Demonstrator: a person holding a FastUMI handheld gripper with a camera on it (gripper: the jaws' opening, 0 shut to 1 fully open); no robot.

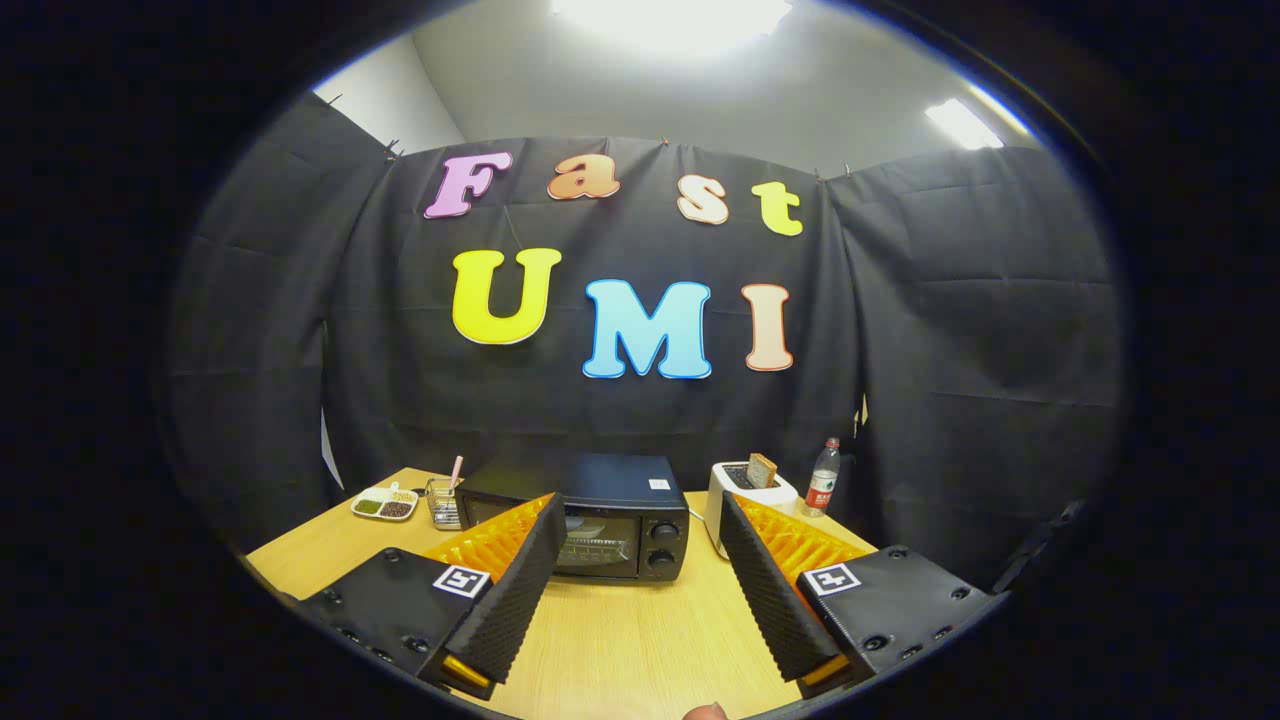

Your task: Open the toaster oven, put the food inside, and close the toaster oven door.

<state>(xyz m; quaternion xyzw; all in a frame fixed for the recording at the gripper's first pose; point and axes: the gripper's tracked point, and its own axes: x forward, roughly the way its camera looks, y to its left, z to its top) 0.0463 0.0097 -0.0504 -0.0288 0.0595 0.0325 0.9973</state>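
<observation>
Toaster oven door shut on desk; fits pre-open or done. My hand-held gripper spread wide, empty.

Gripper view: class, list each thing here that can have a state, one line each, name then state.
toaster oven: door closed, upright on the table beyond the fingers.
gripper: open, fingers spread wide, nothing between them.
white toaster: a slice standing up out of its slot.
bottle: upright, cap on.
glass: upright, stick inside.
divided dish: compartments filled.
</observation>
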